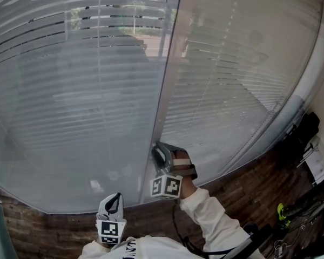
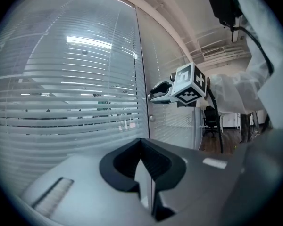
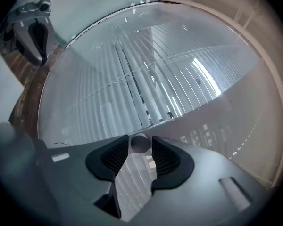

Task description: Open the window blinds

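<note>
Slatted blinds (image 1: 70, 90) hang behind the glass on both sides of a pale upright frame (image 1: 166, 80); their slats are partly tilted, with light showing between them. My right gripper (image 1: 157, 150) is up against that frame, rolled onto its side. In the right gripper view its jaws (image 3: 140, 146) are shut on a small round grey knob (image 3: 140, 142), which sits between the two pad tips. The left gripper (image 1: 112, 203) hangs lower and nearer to me, away from the glass. Its pads (image 2: 142, 147) meet with nothing between them. The left gripper view shows the right gripper (image 2: 154, 92) at the frame.
In the left gripper view a small round knob (image 2: 152, 118) sits on the frame just below the right gripper. A wood-pattern floor (image 1: 259, 193) runs along the foot of the glass. Dark bags and cables (image 1: 302, 144) lie at the right.
</note>
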The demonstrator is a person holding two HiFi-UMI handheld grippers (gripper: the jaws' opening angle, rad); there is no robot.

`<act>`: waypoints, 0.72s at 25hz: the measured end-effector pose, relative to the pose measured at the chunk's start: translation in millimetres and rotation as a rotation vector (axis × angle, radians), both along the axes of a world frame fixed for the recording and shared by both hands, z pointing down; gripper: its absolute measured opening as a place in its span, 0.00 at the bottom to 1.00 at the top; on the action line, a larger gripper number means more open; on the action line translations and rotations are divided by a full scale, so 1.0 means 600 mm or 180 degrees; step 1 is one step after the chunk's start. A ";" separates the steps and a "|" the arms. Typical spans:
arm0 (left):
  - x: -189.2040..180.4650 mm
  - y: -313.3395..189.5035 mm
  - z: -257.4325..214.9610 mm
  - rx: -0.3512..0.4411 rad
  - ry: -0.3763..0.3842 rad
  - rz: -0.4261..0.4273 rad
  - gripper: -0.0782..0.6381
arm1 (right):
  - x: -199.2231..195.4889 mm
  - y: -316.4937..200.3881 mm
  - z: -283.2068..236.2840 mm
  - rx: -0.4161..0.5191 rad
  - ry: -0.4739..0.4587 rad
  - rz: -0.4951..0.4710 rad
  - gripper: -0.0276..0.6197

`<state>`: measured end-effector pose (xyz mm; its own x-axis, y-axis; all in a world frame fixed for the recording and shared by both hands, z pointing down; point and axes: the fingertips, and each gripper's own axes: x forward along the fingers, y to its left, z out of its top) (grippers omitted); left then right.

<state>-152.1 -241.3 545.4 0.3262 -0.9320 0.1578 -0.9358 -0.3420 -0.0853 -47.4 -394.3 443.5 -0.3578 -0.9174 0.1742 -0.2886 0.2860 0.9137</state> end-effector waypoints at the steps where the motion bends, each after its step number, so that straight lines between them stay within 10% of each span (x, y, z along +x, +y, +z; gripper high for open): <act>1: -0.001 0.000 0.000 0.0000 -0.0002 -0.0005 0.11 | -0.001 -0.001 0.001 0.0032 0.0072 0.0002 0.29; 10: -0.003 0.001 0.002 -0.0015 0.0004 -0.0036 0.11 | 0.000 -0.004 -0.002 0.0001 0.0157 0.0041 0.25; 18: -0.003 0.002 0.006 -0.0034 0.0007 -0.0054 0.11 | 0.003 -0.006 -0.008 -0.0522 -0.0948 0.0134 0.25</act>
